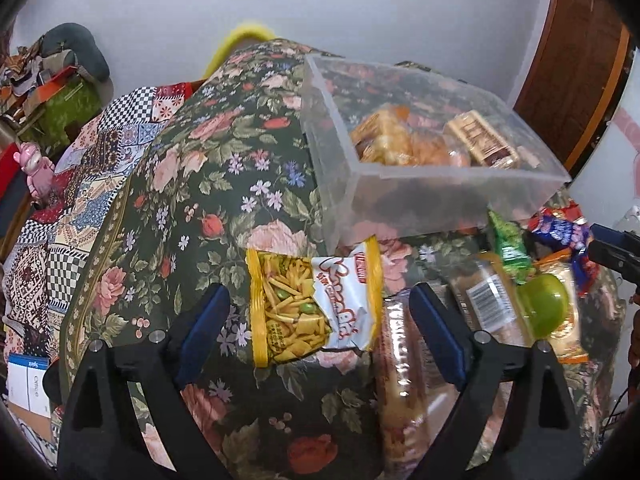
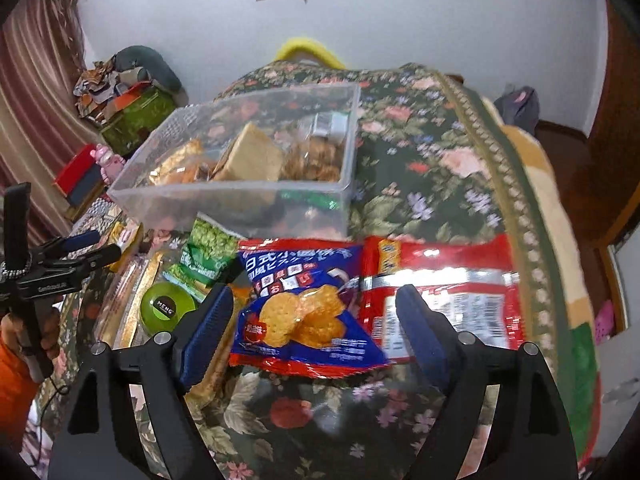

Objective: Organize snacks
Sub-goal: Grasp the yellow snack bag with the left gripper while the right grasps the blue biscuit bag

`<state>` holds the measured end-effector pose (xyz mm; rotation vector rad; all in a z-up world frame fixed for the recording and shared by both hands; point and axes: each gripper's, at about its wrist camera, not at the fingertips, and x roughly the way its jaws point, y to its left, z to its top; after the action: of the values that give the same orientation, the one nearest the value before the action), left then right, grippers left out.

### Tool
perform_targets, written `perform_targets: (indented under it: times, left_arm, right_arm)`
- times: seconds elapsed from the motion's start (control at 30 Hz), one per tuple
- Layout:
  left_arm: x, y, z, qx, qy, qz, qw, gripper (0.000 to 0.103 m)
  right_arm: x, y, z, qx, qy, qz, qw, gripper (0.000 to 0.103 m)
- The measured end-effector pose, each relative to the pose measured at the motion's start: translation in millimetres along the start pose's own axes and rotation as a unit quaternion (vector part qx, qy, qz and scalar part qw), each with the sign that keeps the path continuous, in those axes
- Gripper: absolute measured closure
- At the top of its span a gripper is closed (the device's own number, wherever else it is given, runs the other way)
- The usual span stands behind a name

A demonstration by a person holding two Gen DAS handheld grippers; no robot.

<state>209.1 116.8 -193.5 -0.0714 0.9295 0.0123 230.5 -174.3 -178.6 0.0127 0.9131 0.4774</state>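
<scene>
Snacks lie scattered on a bench covered with a floral cloth (image 1: 224,184), in front of a clear plastic bin (image 1: 460,204) that already holds several wrapped biscuits and cakes.

The left hand-held gripper (image 1: 318,320) is released, its blue-padded jaws spread wide. A yellow-edged packet of mixed crackers (image 1: 312,308) lies flat on the cloth directly between the two jaws, touching neither, with its far end just short of the bin's near wall. To the right of the right jaw lies a long clear-wrapped pack (image 1: 404,392), partly hidden behind that jaw, and further right a green-lidded cup (image 1: 548,304) and a small green packet (image 1: 508,248).

The right hand-held gripper (image 2: 316,324) is likewise released, jaws wide apart. A blue packet of round crackers (image 2: 308,316) lies between the jaws, nearer the left one, and does not appear to be gripped. A red packet (image 2: 448,280) lies just beside it on the right, its near edge running behind the right jaw. The green-lidded cup (image 2: 166,308) sits just left of the left jaw, with the small green packet (image 2: 208,252) beyond it, near the bin (image 2: 240,204).
</scene>
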Motion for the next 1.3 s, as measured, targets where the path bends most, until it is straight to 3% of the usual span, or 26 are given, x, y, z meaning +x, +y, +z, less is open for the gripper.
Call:
perform_targets:
  times: [0.07,0.2,0.4,0.43,0.6,0.77,1.0,1.3]
  left_arm:
    - [6,1,0,0.001,0.003,0.003,1.0,0.011]
    - [15,10,4,-0.023,0.002,-0.003,0.9997,0.01]
    - [28,20,3,-0.051,0.004,-0.016,0.9986,0.012]
    - [28,19,3,-0.048,0.001,-0.014,0.9987,0.015]
    - [22,9,0,-0.014,-0.001,-0.023,0.9996,0.054]
    - [8,4,-2,-0.004,-0.003,-0.027,0.9996,0.06]
    - [-22,2,-5,-0.005,-0.019,-0.034,0.9993,0.086]
    - [-52,-6,-5,0.008,-0.044,-0.026,0.9987,0.094]
  right_arm:
    - [7,2,-1,-0.001,0.006,0.0,1.0,0.022]
    - [20,3,-2,0.002,0.021,0.011,1.0,0.032]
    - [31,6,-3,0.006,0.031,0.013,0.999,0.036]
    - [31,6,-4,0.006,0.03,0.012,0.999,0.036]
    - [25,8,-7,0.001,0.022,0.01,1.0,0.047]
    - [19,7,-9,0.003,0.016,0.005,1.0,0.052]
    - [-4,2,-11,0.006,-0.005,-0.002,1.0,0.053]
    - [-37,2,3,0.005,-0.047,0.002,0.999,0.053]
